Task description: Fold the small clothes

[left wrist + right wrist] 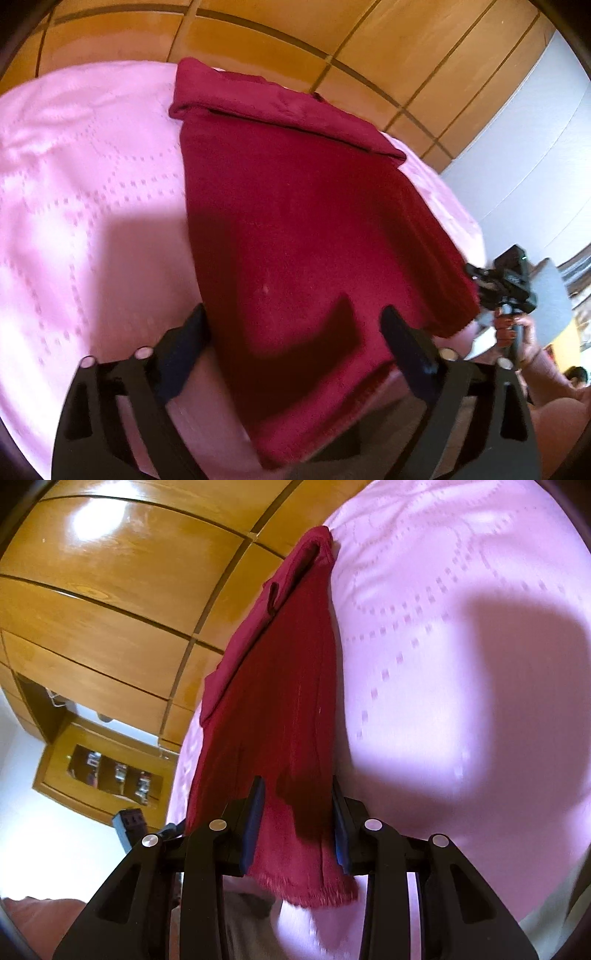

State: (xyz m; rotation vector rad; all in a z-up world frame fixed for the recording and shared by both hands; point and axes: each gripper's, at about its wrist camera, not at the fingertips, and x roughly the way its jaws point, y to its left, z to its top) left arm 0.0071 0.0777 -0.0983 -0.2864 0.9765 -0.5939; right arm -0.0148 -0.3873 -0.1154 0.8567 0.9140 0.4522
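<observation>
Pink bedspread (74, 177) with a dotted pattern is the landmark. A dark red garment (295, 229) lies flat on it near its far edge, top part folded over, wooden wardrobe (258, 44) beyond. Left gripper (295, 332) hovers over the garment's near hem, jaws spread wide, pads off the cloth. To the right, off the bedspread's edge, a hand (517, 332) holds the right gripper (295, 812), jaws clamped on the garment's fringed hem, cloth bunched between the blue pads (255, 819).
</observation>
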